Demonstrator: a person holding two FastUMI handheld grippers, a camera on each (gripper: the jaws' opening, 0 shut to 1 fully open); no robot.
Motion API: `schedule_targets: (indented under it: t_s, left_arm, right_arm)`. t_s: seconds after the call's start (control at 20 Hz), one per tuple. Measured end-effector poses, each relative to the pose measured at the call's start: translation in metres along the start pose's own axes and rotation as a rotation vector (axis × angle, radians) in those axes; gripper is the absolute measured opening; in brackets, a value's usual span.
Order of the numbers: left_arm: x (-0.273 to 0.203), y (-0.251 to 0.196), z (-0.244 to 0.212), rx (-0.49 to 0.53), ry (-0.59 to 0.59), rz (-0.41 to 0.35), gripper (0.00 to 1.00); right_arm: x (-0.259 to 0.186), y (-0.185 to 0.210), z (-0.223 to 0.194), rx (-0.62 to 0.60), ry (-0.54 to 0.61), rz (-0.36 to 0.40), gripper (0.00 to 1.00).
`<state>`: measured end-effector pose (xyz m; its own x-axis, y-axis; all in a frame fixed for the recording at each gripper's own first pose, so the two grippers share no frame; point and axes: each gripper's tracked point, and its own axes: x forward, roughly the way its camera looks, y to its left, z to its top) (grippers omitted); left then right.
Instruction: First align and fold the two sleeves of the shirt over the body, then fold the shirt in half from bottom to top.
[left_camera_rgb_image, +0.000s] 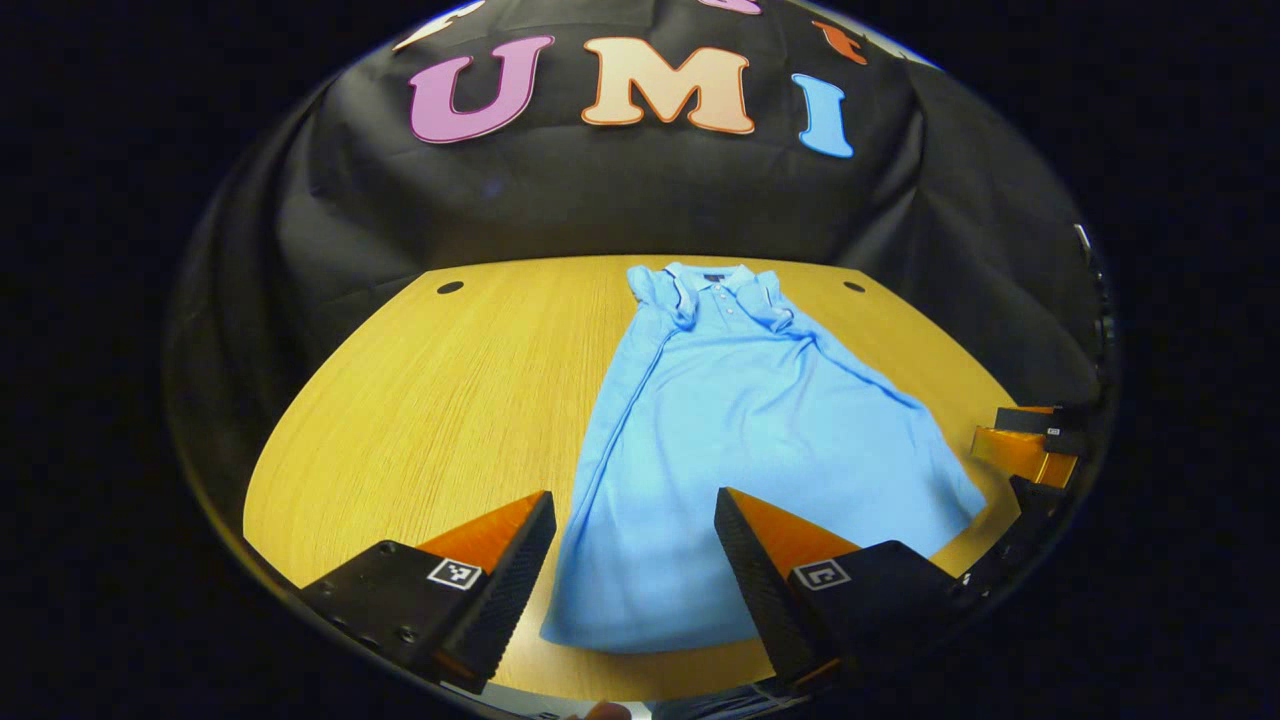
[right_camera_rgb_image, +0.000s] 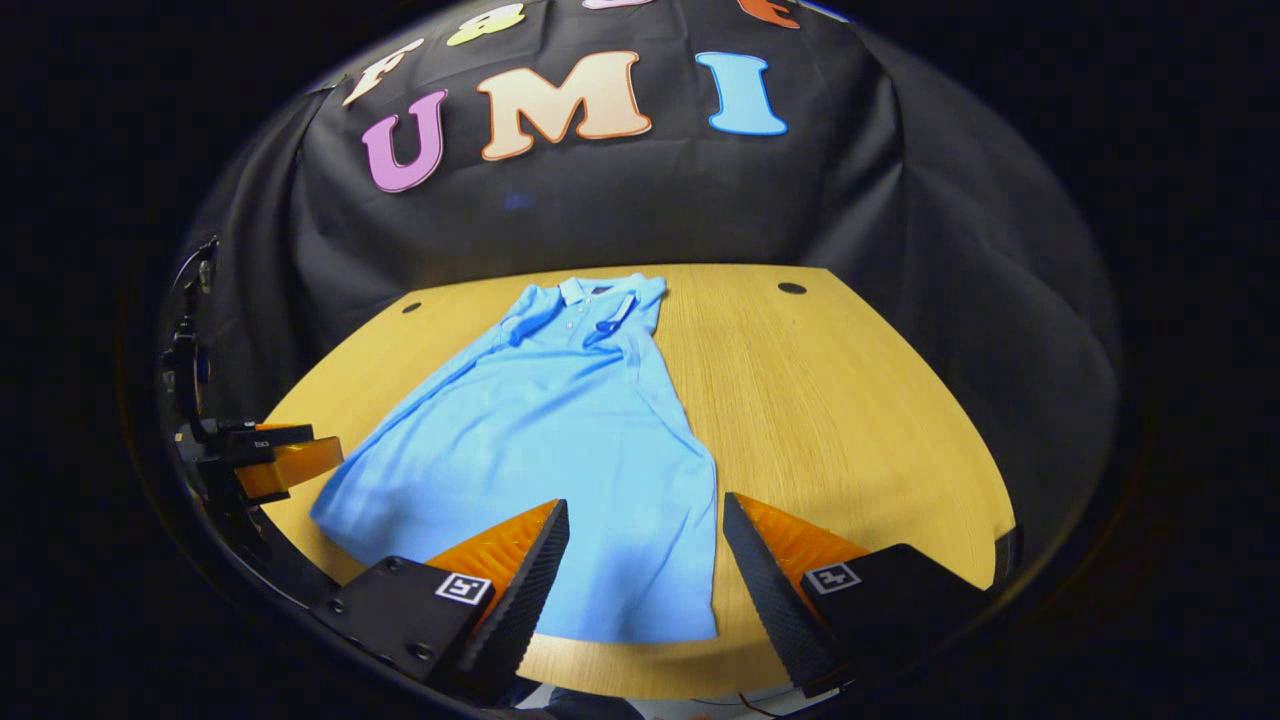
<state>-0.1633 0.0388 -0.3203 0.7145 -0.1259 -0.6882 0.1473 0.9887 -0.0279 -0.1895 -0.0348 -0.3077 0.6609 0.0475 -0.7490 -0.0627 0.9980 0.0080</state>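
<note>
A light blue polo shirt (left_camera_rgb_image: 740, 430) lies flat on the wooden table (left_camera_rgb_image: 440, 400), collar at the far end, hem toward me. Both sleeves are folded in over the body near the collar (right_camera_rgb_image: 590, 292). My left gripper (left_camera_rgb_image: 633, 545) stands open above the hem's left corner, with nothing between its fingers. My right gripper (right_camera_rgb_image: 645, 555) stands open too, above the shirt's (right_camera_rgb_image: 560, 440) right hem corner. In the left gripper view the other gripper (left_camera_rgb_image: 1030, 440) shows at the far right edge. In the right gripper view the other gripper (right_camera_rgb_image: 260, 455) shows at the far left edge.
The table's (right_camera_rgb_image: 850, 400) near edge runs just below the hem. Two dark round holes (left_camera_rgb_image: 450, 287) (left_camera_rgb_image: 853, 287) sit near the table's far corners. Black cloth hangs behind and around the table.
</note>
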Motion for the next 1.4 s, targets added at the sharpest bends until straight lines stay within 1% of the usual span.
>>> schedule_targets:
  t_s: [0.1, 0.2, 0.3, 0.35, 0.45, 0.5, 0.55, 0.6, 0.65, 0.7, 0.75, 0.8, 0.85, 0.9, 0.95, 1.0, 1.05, 1.1, 1.15, 1.2, 1.25, 1.3, 1.35, 1.4]
  left_arm:
    - [-0.004, -0.001, -0.018, -0.003, 0.03, 0.004, 0.96]
    - [-0.005, 0.002, -0.029, 0.0, 0.036, 0.015, 0.98]
    - [-0.005, 0.001, -0.04, 0.003, 0.05, 0.018, 0.96]
    - [-0.003, 0.002, -0.045, 0.005, 0.06, 0.022, 0.96]
    - [-0.001, 0.006, -0.058, 0.014, 0.095, 0.035, 0.96]
    - [-0.003, 0.006, -0.056, 0.014, 0.077, 0.037, 0.96]
    - [0.001, 0.005, -0.051, 0.016, 0.063, 0.038, 0.98]
    - [0.001, 0.005, -0.057, 0.019, 0.078, 0.035, 0.96]
    - [0.001, 0.004, -0.052, 0.018, 0.045, 0.031, 0.97]
    - [0.003, 0.002, -0.056, 0.018, 0.047, 0.026, 0.98]
    - [0.0, 0.0, -0.053, 0.027, 0.023, 0.02, 0.97]
    - [0.001, -0.002, -0.054, 0.04, 0.025, 0.011, 0.98]
    - [0.002, -0.006, -0.055, 0.043, 0.022, -0.004, 0.96]
    - [0.004, -0.012, -0.053, 0.042, 0.013, -0.019, 0.89]
    - [0.003, -0.015, -0.055, 0.045, 0.02, -0.025, 0.81]
    - [0.004, -0.019, -0.054, 0.048, 0.017, -0.026, 0.65]
    - [0.004, -0.022, -0.056, 0.043, 0.025, -0.019, 0.59]
    - [0.004, -0.021, -0.056, 0.034, 0.027, 0.002, 0.45]
    - [0.003, -0.025, -0.055, 0.018, 0.04, 0.0, 0.4]
    - [0.004, -0.032, -0.055, -0.008, 0.039, -0.019, 0.39]
    - [0.003, -0.035, -0.055, -0.037, 0.044, -0.026, 0.28]
    - [0.003, -0.033, -0.054, -0.061, 0.048, -0.024, 0.04]
    - [0.004, -0.034, -0.055, -0.082, 0.059, -0.029, 0.03]
    - [0.003, -0.033, -0.055, -0.105, 0.07, -0.035, 0.0]
  right_arm:
    - [0.001, 0.0, -0.019, -0.021, 0.031, -0.008, 0.98]
    - [0.003, -0.002, -0.034, -0.045, 0.055, -0.018, 0.98]
    - [0.005, -0.006, -0.048, -0.065, 0.086, -0.032, 0.98]
    - [0.006, -0.008, -0.052, -0.069, 0.096, -0.04, 0.94]
    - [0.01, -0.01, -0.061, -0.067, 0.121, -0.052, 0.94]
    - [0.011, -0.011, -0.067, -0.067, 0.135, -0.056, 0.94]
    - [0.01, -0.01, -0.068, -0.059, 0.139, -0.05, 0.98]
    - [0.012, -0.01, -0.067, -0.05, 0.132, -0.052, 0.94]
    - [0.012, -0.009, -0.069, -0.044, 0.141, -0.048, 0.94]
    - [0.012, -0.009, -0.069, -0.031, 0.136, -0.05, 0.94]
    - [0.012, -0.008, -0.07, -0.016, 0.141, -0.052, 0.98]
    - [0.014, -0.008, -0.071, -0.016, 0.133, -0.051, 0.98]
    - [0.014, -0.007, -0.072, -0.019, 0.139, -0.049, 0.99]
    - [0.013, -0.005, -0.072, -0.016, 0.132, -0.039, 0.92]
    - [0.012, -0.002, -0.073, -0.02, 0.136, -0.031, 0.95]
    - [0.015, 0.002, -0.073, -0.025, 0.133, -0.013, 0.86]
    - [0.014, 0.007, -0.075, -0.031, 0.14, -0.003, 0.78]
    - [0.015, 0.009, -0.074, -0.036, 0.132, 0.004, 0.68]
    - [0.014, 0.016, -0.075, -0.033, 0.139, 0.023, 0.59]
    - [0.014, 0.019, -0.076, -0.026, 0.134, 0.033, 0.44]
    - [0.013, 0.024, -0.077, -0.018, 0.138, 0.047, 0.29]
    - [0.015, 0.024, -0.076, -0.011, 0.134, 0.048, 0.17]
    - [0.017, 0.025, -0.077, -0.005, 0.147, 0.057, 0.09]
    - [0.013, 0.024, -0.075, 0.014, 0.15, 0.066, 0.1]
